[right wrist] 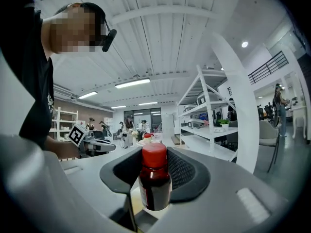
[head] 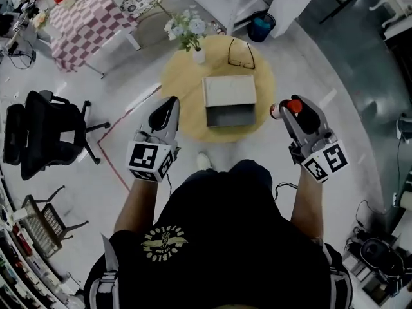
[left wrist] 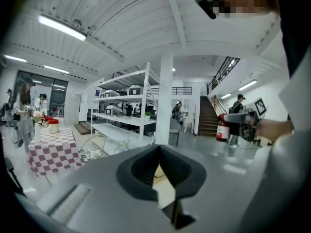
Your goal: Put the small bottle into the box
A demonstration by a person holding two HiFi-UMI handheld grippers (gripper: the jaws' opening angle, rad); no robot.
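- My right gripper (head: 285, 112) pinches the small bottle (right wrist: 154, 181) by its dark body, at the right edge of the round table (head: 174, 76).
- The box (head: 229, 99) sits mid-table, left of the bottle.
- My left gripper (head: 168, 108) is pressed together, empty.

Open lab hall: white shelving racks (left wrist: 127, 102), staircase (left wrist: 208, 120), office chair (head: 44, 134), strip-lit ceiling (left wrist: 60, 27).

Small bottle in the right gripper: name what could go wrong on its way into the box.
1. The right gripper holds the small bottle by the edge of the table, short of the box; a slip may drop it to the floor.
2. Glasses and a flower vase sit just behind the box; overshooting could knock them.
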